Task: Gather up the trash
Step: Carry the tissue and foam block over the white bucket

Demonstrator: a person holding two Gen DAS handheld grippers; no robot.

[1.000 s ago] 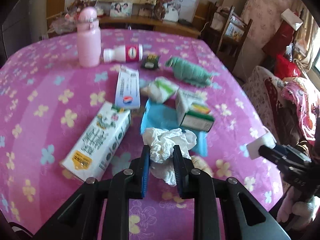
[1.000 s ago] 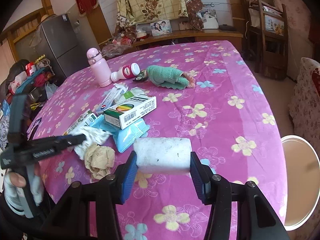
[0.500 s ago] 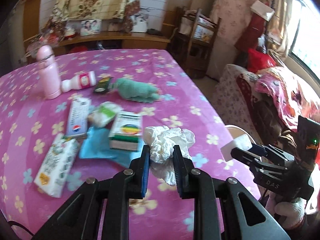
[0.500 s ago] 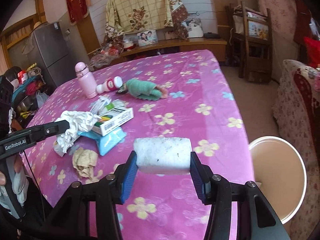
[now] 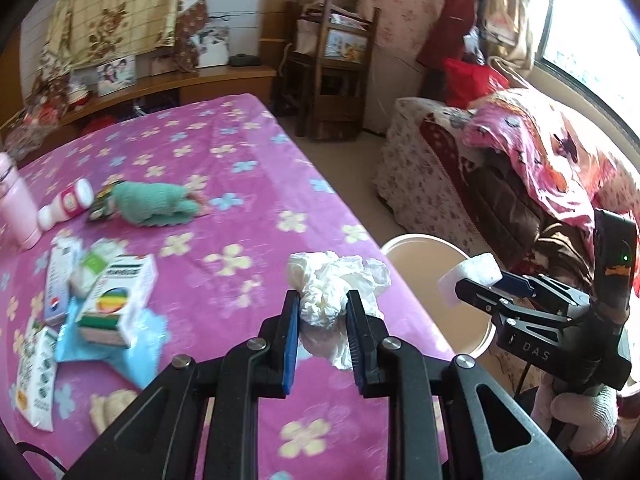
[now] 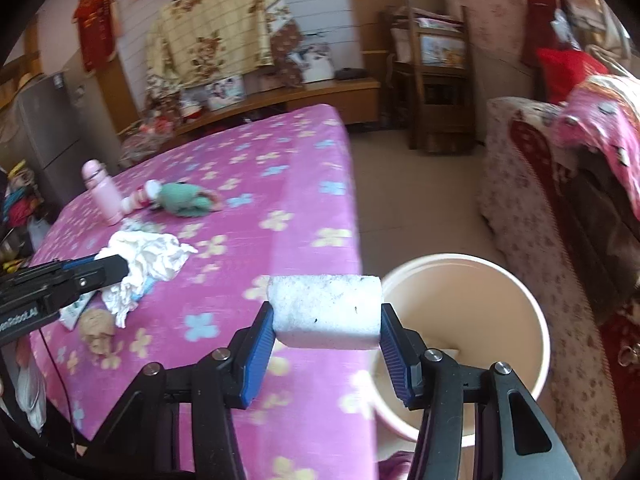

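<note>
My left gripper (image 5: 323, 308) is shut on a crumpled white tissue (image 5: 334, 288), held above the table's right edge; it also shows in the right wrist view (image 6: 144, 260). My right gripper (image 6: 326, 320) is shut on a white foam block (image 6: 325, 311), held beside the table at the rim of a round beige bin (image 6: 460, 312) on the floor. The bin also shows in the left wrist view (image 5: 424, 248), with the right gripper (image 5: 476, 284) over it.
On the pink flowered table (image 5: 240, 184) lie a green-and-white box (image 5: 118, 300), a blue wrapper (image 5: 120, 350), a carton (image 5: 34, 368), a brown paper ball (image 6: 98, 328), a green cloth (image 5: 154, 202), a small bottle (image 5: 66, 206) and a pink flask (image 5: 16, 212). A sofa (image 5: 480, 176) stands right of the bin.
Both grippers have swung right, away from the table's clutter toward the bin, each still holding its item. The bin now fills more of both views.
</note>
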